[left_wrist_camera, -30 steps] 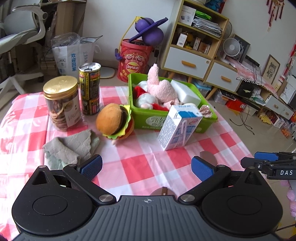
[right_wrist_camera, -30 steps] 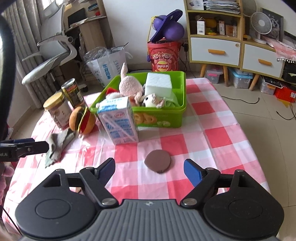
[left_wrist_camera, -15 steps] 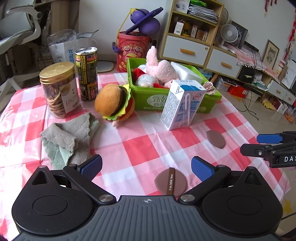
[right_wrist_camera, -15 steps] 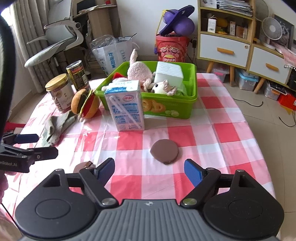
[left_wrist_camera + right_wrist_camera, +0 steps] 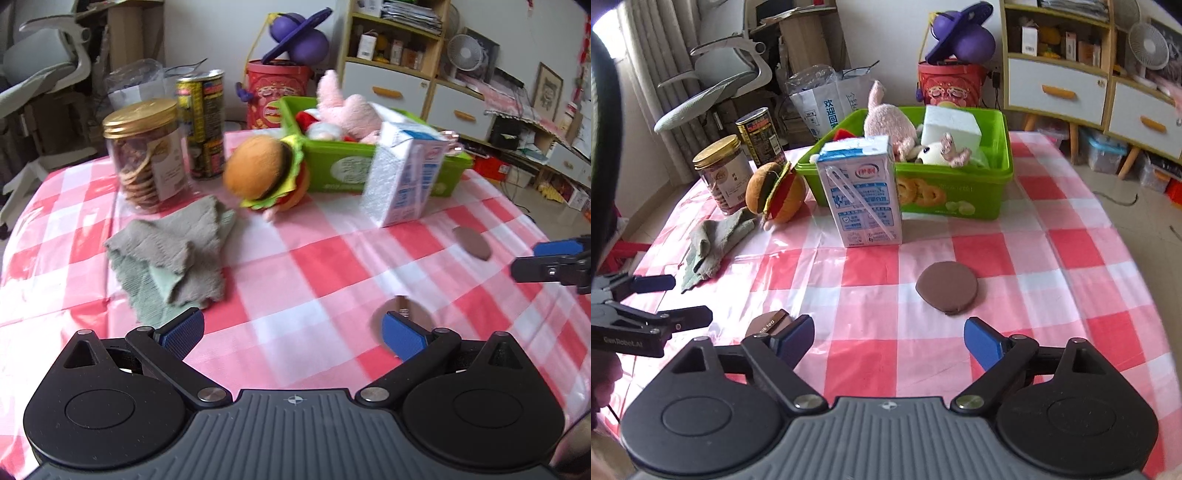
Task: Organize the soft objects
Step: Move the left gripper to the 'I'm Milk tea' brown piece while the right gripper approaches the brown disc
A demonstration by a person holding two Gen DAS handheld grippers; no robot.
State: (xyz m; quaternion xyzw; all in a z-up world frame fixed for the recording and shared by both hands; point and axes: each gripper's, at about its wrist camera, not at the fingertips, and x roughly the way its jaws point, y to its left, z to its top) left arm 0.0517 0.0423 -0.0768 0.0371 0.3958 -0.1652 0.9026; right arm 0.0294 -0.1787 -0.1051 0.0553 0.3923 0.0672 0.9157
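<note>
Left hand-held gripper: the left hand-held gripper [image 5: 291, 334] is spread wide with nothing between its blue pads, low over the checked surface [image 5: 317, 266].
Right hand-held gripper: the right hand-held gripper [image 5: 888, 341] is wide too; its jaws have just been opening, and nothing is between them.
Soft things out: the burger plush [image 5: 266, 173] sits by the green bin [image 5: 1004, 162], and the grey cloth [image 5: 173, 254] lies crumpled near the cookie jar [image 5: 146, 151].
Soft things in the bin: a pink plush [image 5: 886, 122], a white foam block [image 5: 951, 125] and a small white toy.
Only the right view shows: the whole brown round pad [image 5: 947, 288] and the front of the milk carton [image 5: 862, 192].
Only the left view shows: the cloth up close, just ahead of the left pad.
Hard to see: the left view is blurry. A second brown pad [image 5: 413, 314] is half hidden behind a blue finger. The drink can [image 5: 201, 123] has print too smeared to read.
Changed: both views sit lower and closer to the surface than a second ago. The cloth and burger plush lie where they lay.
</note>
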